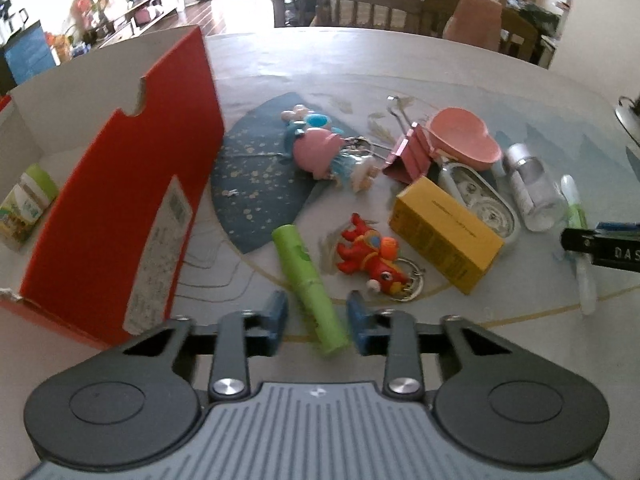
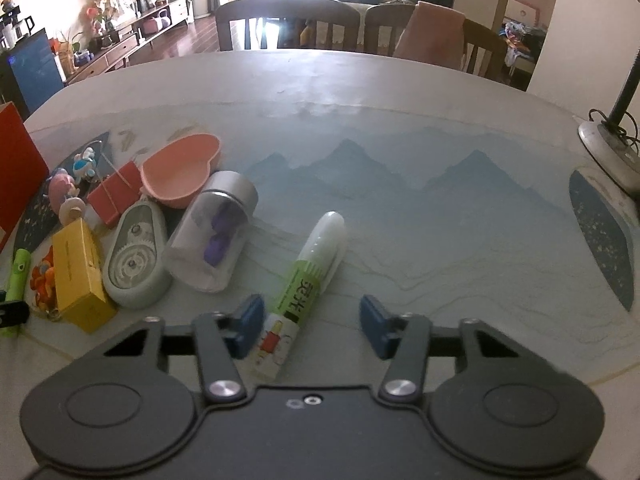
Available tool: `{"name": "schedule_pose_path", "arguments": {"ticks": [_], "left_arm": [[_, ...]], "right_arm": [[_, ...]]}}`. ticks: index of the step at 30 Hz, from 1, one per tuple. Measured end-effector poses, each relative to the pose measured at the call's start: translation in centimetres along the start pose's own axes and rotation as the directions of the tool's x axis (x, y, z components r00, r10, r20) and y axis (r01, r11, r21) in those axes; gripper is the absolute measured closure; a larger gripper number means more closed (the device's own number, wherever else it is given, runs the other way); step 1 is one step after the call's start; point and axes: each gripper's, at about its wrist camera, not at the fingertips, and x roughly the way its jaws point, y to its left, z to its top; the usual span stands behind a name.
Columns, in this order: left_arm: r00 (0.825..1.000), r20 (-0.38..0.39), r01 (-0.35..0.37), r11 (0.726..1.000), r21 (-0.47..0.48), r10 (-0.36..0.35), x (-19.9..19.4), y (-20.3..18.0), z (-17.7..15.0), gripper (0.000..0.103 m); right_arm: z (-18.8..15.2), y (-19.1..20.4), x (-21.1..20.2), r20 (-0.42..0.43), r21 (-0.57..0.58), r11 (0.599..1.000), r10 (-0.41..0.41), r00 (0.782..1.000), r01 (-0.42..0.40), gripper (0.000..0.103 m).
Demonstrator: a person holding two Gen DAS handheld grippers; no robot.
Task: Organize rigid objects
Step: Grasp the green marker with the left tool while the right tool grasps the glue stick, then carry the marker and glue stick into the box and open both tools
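Note:
A light green tube (image 1: 308,284) lies on the table between the blue pads of my left gripper (image 1: 318,320); narrow gaps show on both sides, so it is open. My right gripper (image 2: 312,328) is open around the near end of a white and green glue pen (image 2: 308,276): the left pad sits close to it and the right pad stands well apart. A red shoebox (image 1: 120,200) stands at the left with a green-lidded jar (image 1: 28,204) inside.
A red toy keyring (image 1: 368,256), yellow box (image 1: 444,232), correction tape (image 2: 134,260), glass jar (image 2: 212,236), pink heart dish (image 2: 180,172), pink binder clip (image 1: 408,156) and doll (image 1: 320,148) crowd the middle. A lamp base (image 2: 608,148) stands far right. Chairs line the far edge.

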Motion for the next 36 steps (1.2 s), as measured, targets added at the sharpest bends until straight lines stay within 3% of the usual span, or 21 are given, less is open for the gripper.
{"name": "schedule_pose_path", "arguments": {"ticks": [4, 5, 19, 36], "left_arm": [[1.0, -0.004, -0.012, 1.0, -0.016, 0.012, -0.1, 0.8, 0.0, 0.086], [1.0, -0.004, -0.011, 1.0, -0.013, 0.011, -0.1, 0.8, 0.0, 0.087], [0.998, 0.031, 0.053, 0.999, -0.008, -0.052, -2.3, 1.5, 0.1, 0.087], [0.975, 0.077, 0.208, 0.978, 0.003, -0.207, -7.8, 3.0, 1.6, 0.087]], "right_arm": [[0.1, -0.4, -0.3, 0.001, 0.014, 1.0, 0.005, 1.0, -0.005, 0.085], [0.1, -0.5, -0.3, 0.0, 0.015, 1.0, 0.004, 1.0, -0.004, 0.085], [-1.4, -0.8, -5.7, 0.064, 0.068, 0.996, 0.055, 0.996, -0.06, 0.086], [-0.4, 5.2, -14.0, 0.17, 0.052, 0.98, 0.181, 0.969, -0.192, 0.086]]}}
